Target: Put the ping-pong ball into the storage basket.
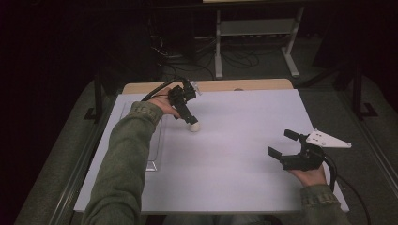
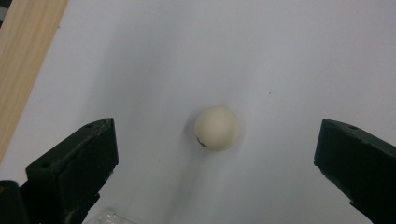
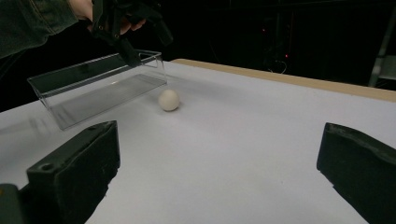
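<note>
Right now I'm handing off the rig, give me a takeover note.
Left claw: open, above the white ball, jaws wide either side, not touching it.
Right claw: open, empty, near the table's right edge.
Ball lies on the white table, beside the clear tray.
Done: left claw lined up over the ball.
Left: lower, close on it, lift; probably into the tray.

You have open white tabletop all around the ball — only the clear plastic tray just beside it, under your left gripper, blocks that side.
</note>
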{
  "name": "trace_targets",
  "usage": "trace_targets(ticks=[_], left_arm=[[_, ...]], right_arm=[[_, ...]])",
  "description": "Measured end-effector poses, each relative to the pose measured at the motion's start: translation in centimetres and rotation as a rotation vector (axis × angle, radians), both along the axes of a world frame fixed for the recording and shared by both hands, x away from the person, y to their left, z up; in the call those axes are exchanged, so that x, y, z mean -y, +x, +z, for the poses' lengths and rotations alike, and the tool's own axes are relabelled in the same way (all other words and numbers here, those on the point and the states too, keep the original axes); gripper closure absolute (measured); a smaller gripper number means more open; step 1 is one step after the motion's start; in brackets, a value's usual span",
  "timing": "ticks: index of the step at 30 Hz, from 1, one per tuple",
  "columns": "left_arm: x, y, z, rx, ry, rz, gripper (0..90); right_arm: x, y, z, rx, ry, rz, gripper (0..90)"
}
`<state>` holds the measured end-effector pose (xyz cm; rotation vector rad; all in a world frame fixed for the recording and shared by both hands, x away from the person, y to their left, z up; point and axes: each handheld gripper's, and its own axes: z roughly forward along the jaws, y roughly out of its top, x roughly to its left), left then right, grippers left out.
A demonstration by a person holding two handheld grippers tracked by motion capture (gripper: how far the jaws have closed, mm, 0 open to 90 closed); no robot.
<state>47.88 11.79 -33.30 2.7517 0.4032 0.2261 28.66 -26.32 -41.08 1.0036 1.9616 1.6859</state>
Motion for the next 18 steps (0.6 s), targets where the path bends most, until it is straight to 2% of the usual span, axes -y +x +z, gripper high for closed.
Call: trace_targets(ticks=[13,15,18], left_arm=[[-0.15,0.28,-0.44,-0.01,0.004,-0.024,0.0],[-0.1,0.17,-0.47,0.028,0.016,-0.037,0.0],[-0.22,0.19,-0.46,0.02,0.013,-0.049,0.0]], right_arm=[[-0.08,0.02,-0.05,-0.005,-0.003,0.003,0.0],[-0.11,0.0,-0.05,-0.005,-0.002,0.003,0.0],[-0.15,-0.03,-0.07,-0.007,-0.002,0.007,0.0]])
